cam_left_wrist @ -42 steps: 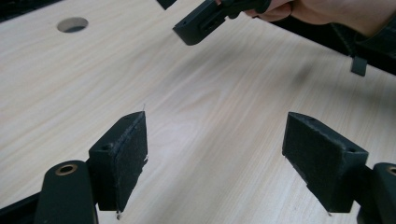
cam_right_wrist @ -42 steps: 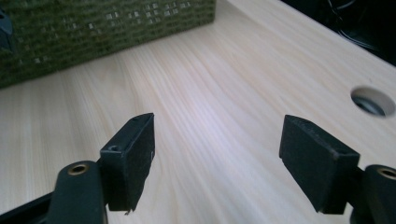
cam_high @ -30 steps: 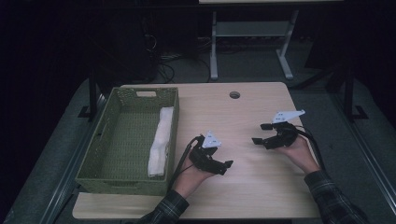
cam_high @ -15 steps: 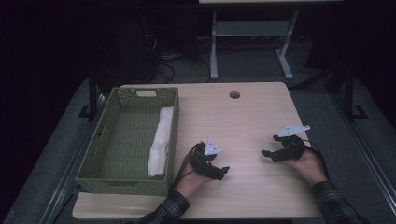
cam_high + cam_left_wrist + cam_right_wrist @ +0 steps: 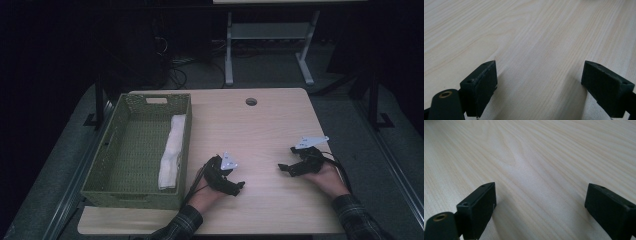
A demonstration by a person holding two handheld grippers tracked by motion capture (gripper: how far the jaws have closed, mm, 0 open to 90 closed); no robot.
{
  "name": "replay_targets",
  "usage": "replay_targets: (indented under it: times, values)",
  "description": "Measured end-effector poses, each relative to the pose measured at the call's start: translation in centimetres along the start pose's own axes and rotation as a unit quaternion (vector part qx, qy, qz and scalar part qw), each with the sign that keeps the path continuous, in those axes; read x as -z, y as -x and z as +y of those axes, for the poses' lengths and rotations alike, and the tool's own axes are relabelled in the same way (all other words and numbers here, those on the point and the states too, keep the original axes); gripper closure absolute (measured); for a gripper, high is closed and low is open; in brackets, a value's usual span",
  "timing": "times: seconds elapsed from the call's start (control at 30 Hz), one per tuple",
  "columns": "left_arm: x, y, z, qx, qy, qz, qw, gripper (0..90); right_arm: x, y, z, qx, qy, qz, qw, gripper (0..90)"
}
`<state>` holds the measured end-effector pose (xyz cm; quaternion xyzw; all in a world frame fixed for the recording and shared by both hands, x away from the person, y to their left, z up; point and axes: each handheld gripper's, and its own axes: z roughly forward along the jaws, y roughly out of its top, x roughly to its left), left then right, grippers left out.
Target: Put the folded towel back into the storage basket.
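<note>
My left gripper [image 5: 239,187] rests low on the light wooden table [image 5: 260,125], just right of the basket, pointing right. Its jaws stand wide apart in the left gripper view, gripper [image 5: 539,87] open over bare wood, nothing between them. My right gripper [image 5: 284,169] lies near the table's right side, pointing left toward the other one. In the right gripper view the gripper [image 5: 540,212] is open too, bare wood between its jaws. A hand holds each gripper from the table's near edge.
A green woven basket [image 5: 112,150] sits on the table's left part, with a folded white cloth [image 5: 171,150] along its right inner wall. A round cable hole [image 5: 251,101] is near the far edge. A white stand [image 5: 270,40] is on the floor behind.
Both grippers have come down and toward the near edge, settling close to the tabletop. The right gripper moved slightly rightward. Both stay open.
</note>
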<state>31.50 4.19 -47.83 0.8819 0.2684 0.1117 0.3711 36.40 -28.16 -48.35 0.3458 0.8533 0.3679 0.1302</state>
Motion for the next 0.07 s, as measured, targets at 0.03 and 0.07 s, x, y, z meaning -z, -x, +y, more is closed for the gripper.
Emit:
replay_targets:
  times: [0.03, 0.07]
  values:
    - [0.0, 0.02, -0.01, 0.001, 0.0, 0.001, 1.0, 12.4, 0.0, 0.0, 0.0, 0.0, 0.0, 0.0, 1.0, 9.4]
    - [0.02, 0.03, -0.02, 0.003, 0.0, 0.002, 1.0, 12.4, -0.01, 0.0, 0.0, 0.0, 0.0, 0.0, 1.0, 9.2]
